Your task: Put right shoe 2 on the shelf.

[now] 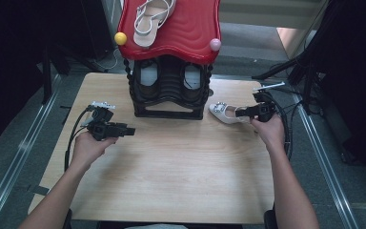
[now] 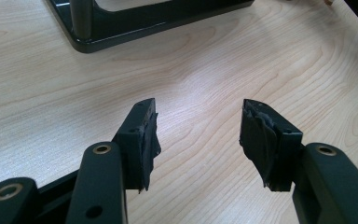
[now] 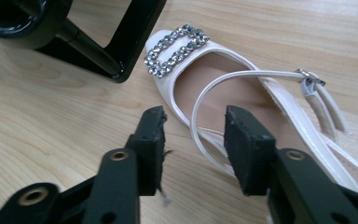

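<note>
The left gripper hovers over bare table, its jaws apart with nothing between them. Mid-table stands the black rack with a red top; one sandal already lies up there, and dark shoes sit in the shelf below. Just right of the rack's foot, the white shoe with its glittering buckle rests flat on the table. The right gripper stands over its side edge and strap, jaws parted, pads pressing nothing. Judging by this, the shoe is set down and let go; it is not on the rack, so shelving it may remain.
</note>
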The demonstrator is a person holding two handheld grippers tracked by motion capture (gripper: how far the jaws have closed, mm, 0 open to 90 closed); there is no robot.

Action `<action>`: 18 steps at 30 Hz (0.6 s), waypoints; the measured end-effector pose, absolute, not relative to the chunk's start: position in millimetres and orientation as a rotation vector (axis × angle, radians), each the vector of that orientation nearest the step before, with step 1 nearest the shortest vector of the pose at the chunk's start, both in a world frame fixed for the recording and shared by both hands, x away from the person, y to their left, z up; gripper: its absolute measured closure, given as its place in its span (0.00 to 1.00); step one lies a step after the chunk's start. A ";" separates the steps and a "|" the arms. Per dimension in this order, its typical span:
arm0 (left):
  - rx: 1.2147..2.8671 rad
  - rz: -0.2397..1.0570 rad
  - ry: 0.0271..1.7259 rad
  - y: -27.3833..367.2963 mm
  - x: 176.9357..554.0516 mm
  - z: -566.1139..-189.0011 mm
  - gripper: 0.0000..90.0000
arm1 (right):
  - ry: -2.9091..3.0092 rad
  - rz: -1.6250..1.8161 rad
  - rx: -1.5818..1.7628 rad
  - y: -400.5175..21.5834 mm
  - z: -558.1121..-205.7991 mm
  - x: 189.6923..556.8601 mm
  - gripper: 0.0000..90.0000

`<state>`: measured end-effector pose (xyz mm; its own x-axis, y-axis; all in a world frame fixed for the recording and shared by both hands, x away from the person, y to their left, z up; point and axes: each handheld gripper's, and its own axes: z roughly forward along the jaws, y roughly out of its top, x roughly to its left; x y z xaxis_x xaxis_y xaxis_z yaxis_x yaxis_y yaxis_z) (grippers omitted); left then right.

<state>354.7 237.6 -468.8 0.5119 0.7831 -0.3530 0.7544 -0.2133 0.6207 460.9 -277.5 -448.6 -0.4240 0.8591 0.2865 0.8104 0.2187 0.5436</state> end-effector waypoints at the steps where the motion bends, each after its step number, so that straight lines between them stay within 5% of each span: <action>1: 1.982 0.043 1.256 237.6 354.8 -468.9 0.51 | 2.395 0.977 1.633 -278.3 -448.9 460.2 0.61; 7: 1.985 0.044 1.256 236.8 355.3 -469.9 0.51 | 2.428 0.852 1.631 -280.2 -461.7 462.3 0.58; 18: 1.981 0.046 1.263 238.6 356.2 -471.0 0.51 | 2.421 0.810 1.615 -268.3 -472.8 463.0 0.90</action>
